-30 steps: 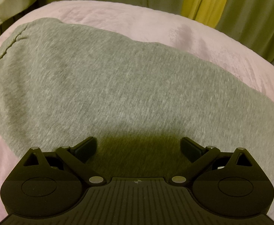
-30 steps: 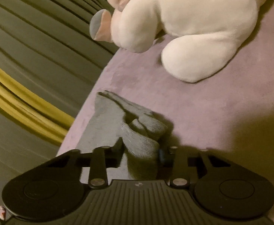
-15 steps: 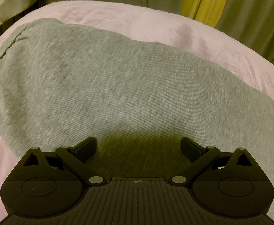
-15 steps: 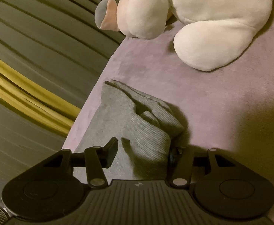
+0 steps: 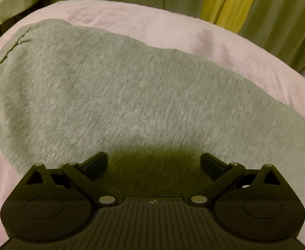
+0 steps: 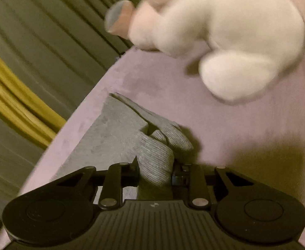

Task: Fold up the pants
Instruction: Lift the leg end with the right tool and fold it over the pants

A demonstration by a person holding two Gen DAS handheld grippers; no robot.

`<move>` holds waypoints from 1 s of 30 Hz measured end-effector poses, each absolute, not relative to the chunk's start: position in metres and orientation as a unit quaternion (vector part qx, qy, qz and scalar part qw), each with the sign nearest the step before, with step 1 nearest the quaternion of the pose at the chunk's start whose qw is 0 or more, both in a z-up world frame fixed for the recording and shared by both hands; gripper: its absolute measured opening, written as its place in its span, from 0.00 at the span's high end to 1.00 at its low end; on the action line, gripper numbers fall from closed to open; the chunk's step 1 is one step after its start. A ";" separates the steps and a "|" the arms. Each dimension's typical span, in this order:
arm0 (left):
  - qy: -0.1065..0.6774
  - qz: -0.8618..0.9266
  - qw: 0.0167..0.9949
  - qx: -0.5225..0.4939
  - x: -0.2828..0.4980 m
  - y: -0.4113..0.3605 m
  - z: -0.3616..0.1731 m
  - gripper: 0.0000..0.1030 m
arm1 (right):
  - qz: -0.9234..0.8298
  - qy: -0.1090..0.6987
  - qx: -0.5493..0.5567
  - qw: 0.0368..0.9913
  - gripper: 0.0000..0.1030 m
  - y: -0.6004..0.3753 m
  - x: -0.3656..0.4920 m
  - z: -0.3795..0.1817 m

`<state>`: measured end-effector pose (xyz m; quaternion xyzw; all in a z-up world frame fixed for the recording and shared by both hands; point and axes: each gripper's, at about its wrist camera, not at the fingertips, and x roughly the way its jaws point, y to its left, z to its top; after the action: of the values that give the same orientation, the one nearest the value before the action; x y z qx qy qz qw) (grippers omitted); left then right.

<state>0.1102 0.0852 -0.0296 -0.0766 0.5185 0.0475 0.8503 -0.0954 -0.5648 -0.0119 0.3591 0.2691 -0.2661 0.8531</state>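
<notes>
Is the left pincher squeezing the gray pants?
No, the left gripper stands wide open above the flat gray pants, pinching nothing.

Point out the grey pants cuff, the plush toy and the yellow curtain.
pants cuff (image 6: 155,162): right wrist view, ribbed end.
plush toy (image 6: 235,41): right wrist view, white body.
yellow curtain (image 5: 229,2): left wrist view, upper folds.

The left wrist camera sits just behind the left gripper (image 5: 154,162) and looks steeply down, close over the broad grey pants (image 5: 114,95) spread on the pink blanket (image 5: 173,27), with green curtains (image 5: 288,20) at the far edge. The right wrist camera sits behind the right gripper (image 6: 155,171) and faces less steeply down, close to a ribbed cuff of the pants (image 6: 154,158), toward a white plush toy (image 6: 225,37) farther off. Both views share the pants, the blanket and the curtains; neither shows the other gripper.
</notes>
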 end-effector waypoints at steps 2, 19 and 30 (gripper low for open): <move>0.515 0.048 0.852 -0.084 0.109 0.088 -0.027 0.01 | -0.272 0.265 0.306 0.873 0.81 -0.546 -0.084 0.010; 0.396 0.044 0.915 -0.058 0.056 0.093 0.031 0.01 | 0.125 0.348 -0.051 0.928 0.83 -0.184 0.018 0.010; 0.444 0.026 0.889 -0.111 0.076 0.104 0.007 0.01 | 0.117 0.367 -0.002 0.923 0.83 -0.186 -0.009 0.007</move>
<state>0.0764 0.1042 0.0072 -0.1111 0.4440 0.0265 0.8887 -0.0089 -0.1864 0.0073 -0.0023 0.3671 0.1174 0.9227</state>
